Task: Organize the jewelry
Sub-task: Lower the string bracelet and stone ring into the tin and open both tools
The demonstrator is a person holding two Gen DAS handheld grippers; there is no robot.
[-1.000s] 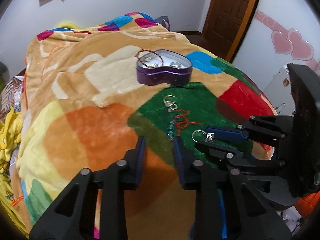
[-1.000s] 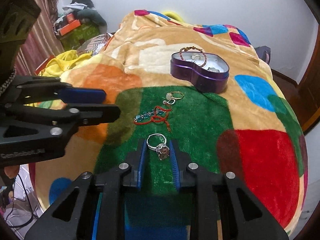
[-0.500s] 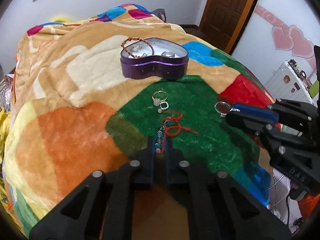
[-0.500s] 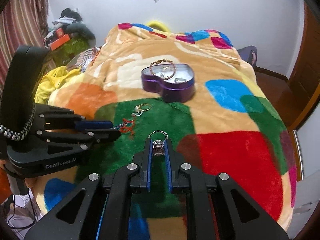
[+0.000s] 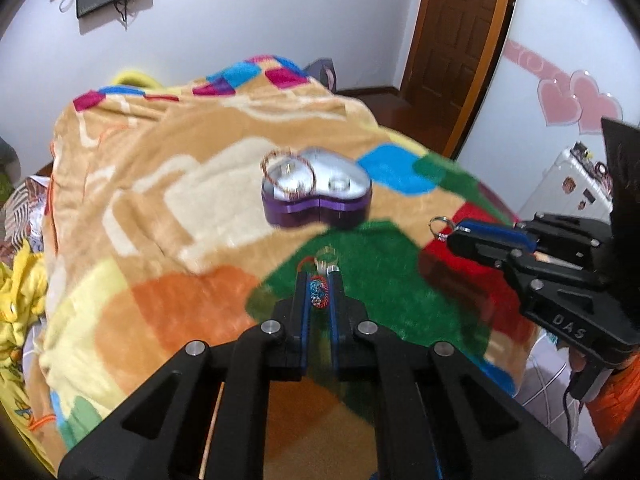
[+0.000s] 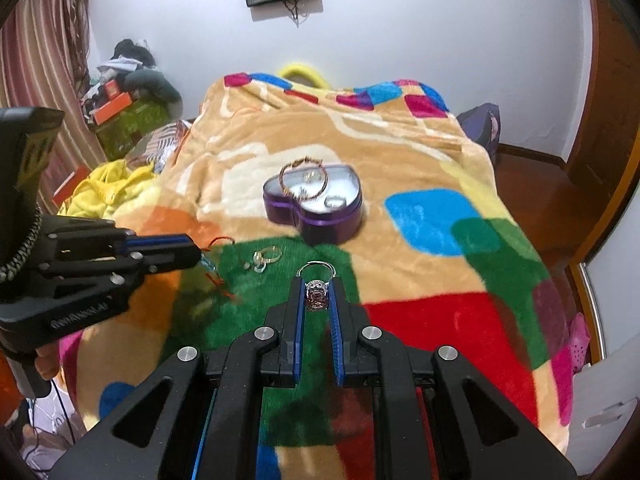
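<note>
My left gripper [image 5: 319, 280] is shut on a blue and red beaded bracelet [image 5: 318, 293], lifted off the blanket; from the right wrist view its red cord [image 6: 218, 276] dangles below the fingertips. A silver ring with a large stone [image 6: 317, 293] is pinched in my shut right gripper [image 6: 317, 282], which also shows at the right in the left wrist view with the ring [image 5: 439, 226] at its tip. The purple heart-shaped tin [image 6: 316, 208] stands open further back, with a brown beaded bracelet [image 6: 303, 178] and small pieces inside. A gold ring and a small pendant [image 6: 264, 258] lie on the green patch.
A multicoloured plush blanket [image 6: 420, 168] covers the bed. Yellow cloth [image 6: 108, 184] and cluttered boxes [image 6: 124, 120] lie to the left. A wooden door [image 5: 452, 40] and a white cabinet with pink hearts [image 5: 576, 100] stand at the right.
My left gripper closed on the beaded bracelet and lifted it off the green patch. The right gripper closed on the stone ring and raised it toward the tin.
</note>
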